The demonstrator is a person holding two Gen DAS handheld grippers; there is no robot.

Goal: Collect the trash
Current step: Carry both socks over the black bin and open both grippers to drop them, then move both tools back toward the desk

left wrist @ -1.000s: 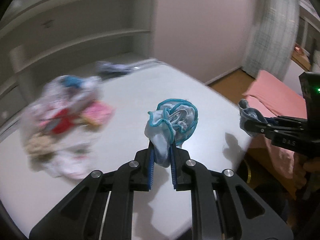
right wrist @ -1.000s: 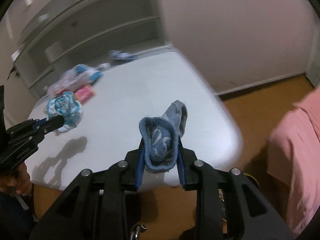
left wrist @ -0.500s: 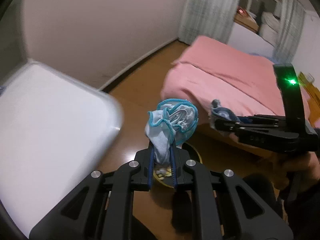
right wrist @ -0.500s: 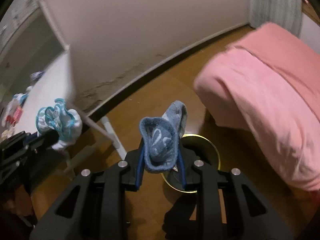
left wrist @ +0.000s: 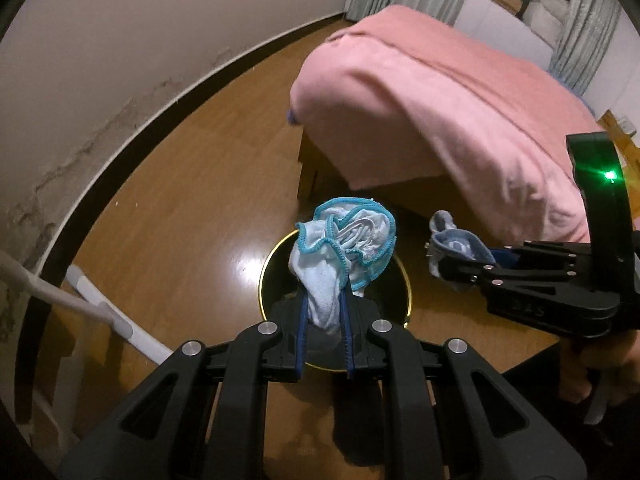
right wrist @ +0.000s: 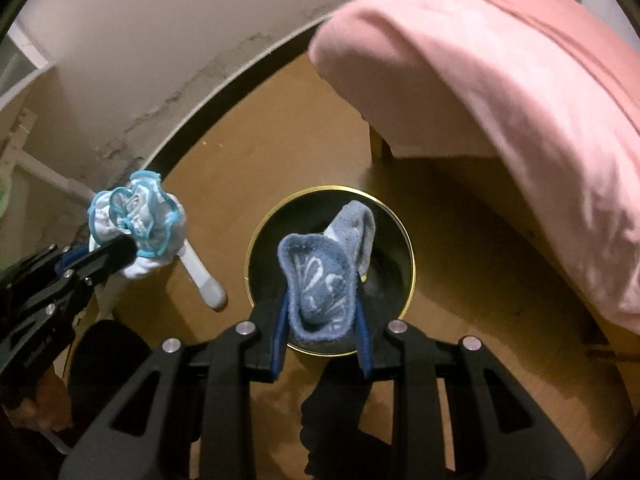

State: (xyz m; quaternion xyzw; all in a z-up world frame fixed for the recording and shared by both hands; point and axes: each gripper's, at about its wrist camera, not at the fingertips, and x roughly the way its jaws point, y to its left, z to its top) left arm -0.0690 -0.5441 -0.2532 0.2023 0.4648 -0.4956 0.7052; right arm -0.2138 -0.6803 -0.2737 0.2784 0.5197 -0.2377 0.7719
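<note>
While the left wrist camera looks steeply down at the brown wooden floor (left wrist: 180, 208), the left gripper (left wrist: 323, 332) has its blue-padded jaws clamped on a bunched pale-blue cloth with bright turquoise frilly edging (left wrist: 344, 252); the cloth sticks up between the pads and hangs right over a round black bin with a thin gold rim (left wrist: 267, 268) sitting on the floor; off to the right side the right gripper (left wrist: 440, 264) pokes in, closed on a fuzzy grey-blue sock with a pale pattern (left wrist: 456, 242), just beside the bin's rim; a bed draped in a pink blanket (left wrist: 440, 92) is behind the bin, and a white table leg (left wrist: 116, 320) slants in at the left.

From the right wrist camera it's pretty much the same deal; the right gripper (right wrist: 322, 340) is pinched on the grey-blue sock (right wrist: 324, 280), directly above the bin's dark opening (right wrist: 394, 260); the left gripper (right wrist: 120, 250) comes in from the left holding the turquoise-edged cloth (right wrist: 138, 216) over the floor, near the bin but not over it in this view; the pink bed (right wrist: 500, 72) fills the upper right; a hand (right wrist: 44, 400) grips the left tool's handle at the bottom-left edge.
</note>
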